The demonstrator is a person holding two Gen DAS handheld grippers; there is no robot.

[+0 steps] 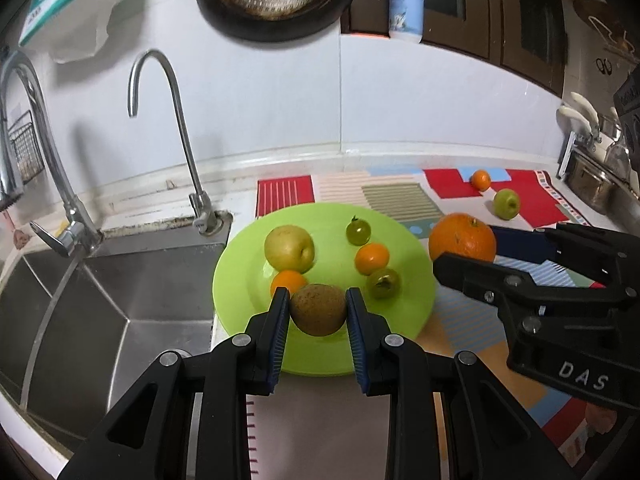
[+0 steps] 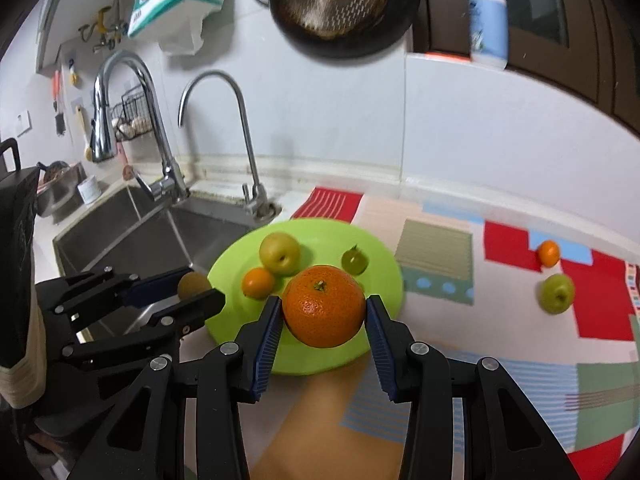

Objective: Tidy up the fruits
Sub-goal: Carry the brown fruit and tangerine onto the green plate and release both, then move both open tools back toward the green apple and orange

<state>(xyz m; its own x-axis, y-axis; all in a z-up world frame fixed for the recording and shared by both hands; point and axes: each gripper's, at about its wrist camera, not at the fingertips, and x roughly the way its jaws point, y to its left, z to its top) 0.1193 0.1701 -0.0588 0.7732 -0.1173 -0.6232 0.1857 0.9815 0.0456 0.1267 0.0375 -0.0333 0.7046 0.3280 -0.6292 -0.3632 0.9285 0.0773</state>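
My left hand-held gripper (image 1: 318, 312) is closed on a kiwi (image 1: 318, 309), both blue pads touching its sides; it hangs over the near edge of the green plate (image 1: 412, 308). My right hand-held gripper (image 2: 324, 314) is clamped on a big orange (image 2: 324, 306), pads pressed to either flank, above the plate's near right part; from the left wrist view that orange (image 1: 462, 238) sits just right of the plate rim. On the plate I see a small orange (image 1: 289, 282) touching a yellow pear (image 1: 289, 248), then a green tomato (image 1: 384, 283) just beside another small orange (image 1: 372, 258), and a second green tomato (image 1: 358, 231) further back. The plate rests on a patterned mat (image 1: 472, 320) on the counter, with the sink (image 1: 132, 300) to its left. Well beyond, on the mat, lie a green apple (image 1: 506, 204) and a small orange (image 1: 480, 180), near each other but apart; a tap (image 1: 180, 128) stands at the back.
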